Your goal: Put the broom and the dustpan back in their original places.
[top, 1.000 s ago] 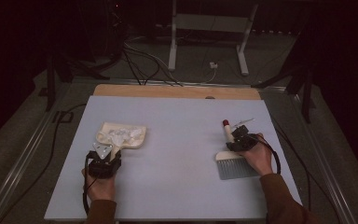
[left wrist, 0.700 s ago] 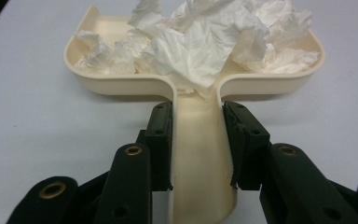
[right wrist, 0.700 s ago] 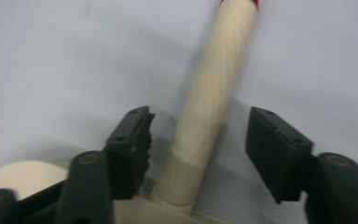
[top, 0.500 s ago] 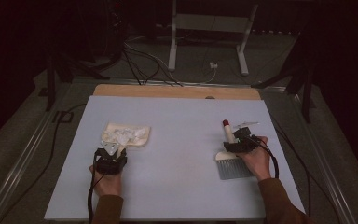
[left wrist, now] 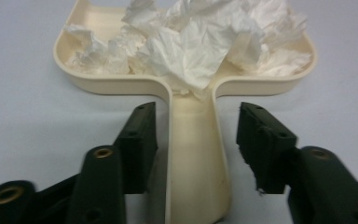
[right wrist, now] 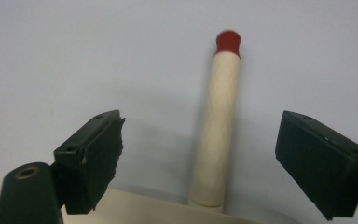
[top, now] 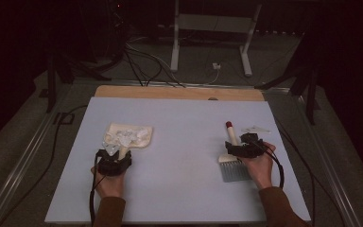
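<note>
While resting on the table, dustpan full of crumpled tissue and brush, both just released by left gripper and right gripper; risked nudging either handle, spilling tissue

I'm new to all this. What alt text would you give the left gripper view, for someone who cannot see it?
A cream dustpan heaped with crumpled white tissue lies on a pale table, its handle pointing toward the camera. The left hand-held gripper has its two black jaws on either side of that handle, just opened and clear of it, with visible gaps.
</note>
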`<state>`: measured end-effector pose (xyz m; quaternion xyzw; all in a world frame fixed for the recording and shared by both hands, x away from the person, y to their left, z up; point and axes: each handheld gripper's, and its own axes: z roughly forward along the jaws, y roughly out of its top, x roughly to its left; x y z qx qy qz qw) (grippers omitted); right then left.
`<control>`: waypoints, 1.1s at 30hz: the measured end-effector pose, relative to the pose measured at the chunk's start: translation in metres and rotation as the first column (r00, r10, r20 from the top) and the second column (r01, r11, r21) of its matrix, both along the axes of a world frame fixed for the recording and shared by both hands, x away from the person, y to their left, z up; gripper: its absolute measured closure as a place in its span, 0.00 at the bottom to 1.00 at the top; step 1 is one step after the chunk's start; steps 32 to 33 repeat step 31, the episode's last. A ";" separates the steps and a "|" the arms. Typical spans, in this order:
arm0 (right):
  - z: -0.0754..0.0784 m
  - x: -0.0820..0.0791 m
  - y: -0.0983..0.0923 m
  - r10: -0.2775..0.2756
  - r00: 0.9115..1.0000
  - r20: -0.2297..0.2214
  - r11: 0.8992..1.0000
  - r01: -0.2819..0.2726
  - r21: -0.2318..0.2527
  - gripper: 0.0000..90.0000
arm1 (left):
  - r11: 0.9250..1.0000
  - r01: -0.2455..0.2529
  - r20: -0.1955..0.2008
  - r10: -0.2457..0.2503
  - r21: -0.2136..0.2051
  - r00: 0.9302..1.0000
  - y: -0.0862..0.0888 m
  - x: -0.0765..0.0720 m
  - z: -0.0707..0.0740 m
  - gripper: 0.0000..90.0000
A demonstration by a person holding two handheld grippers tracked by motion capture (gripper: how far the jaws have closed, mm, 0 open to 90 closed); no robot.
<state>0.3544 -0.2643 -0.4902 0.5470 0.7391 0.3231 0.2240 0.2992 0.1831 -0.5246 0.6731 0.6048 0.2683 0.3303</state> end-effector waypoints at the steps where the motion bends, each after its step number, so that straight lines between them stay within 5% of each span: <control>1: 0.001 -0.002 0.001 0.002 1.000 0.015 1.000 -0.002 0.000 0.16 | 1.000 0.004 0.009 -0.004 -0.016 1.000 0.001 -0.002 0.001 0.52; 7: 0.005 -0.016 0.007 0.017 0.995 0.095 0.999 -0.020 0.027 0.15 | 0.996 0.016 0.093 -0.007 -0.093 0.996 0.013 -0.013 0.014 0.30; 14: 0.009 -0.034 0.014 0.059 0.981 0.187 0.995 -0.073 0.066 0.14 | 0.979 0.074 0.219 -0.032 -0.187 0.975 0.032 -0.026 0.040 0.19; 21: 0.011 -0.047 0.024 0.132 0.964 0.233 0.983 -0.157 0.093 0.12 | 0.981 0.129 0.284 -0.083 -0.148 0.955 0.032 -0.037 0.053 0.07; 28: 0.016 -0.060 0.034 0.177 0.942 0.287 0.964 -0.224 0.141 0.09 | 0.979 0.184 0.291 -0.151 -0.089 0.945 0.018 -0.041 0.059 0.01; 33: 0.017 -0.062 0.035 0.184 0.938 0.295 0.966 -0.229 0.124 0.07 | 0.976 0.197 0.295 -0.162 -0.092 0.942 0.015 -0.043 0.062 0.01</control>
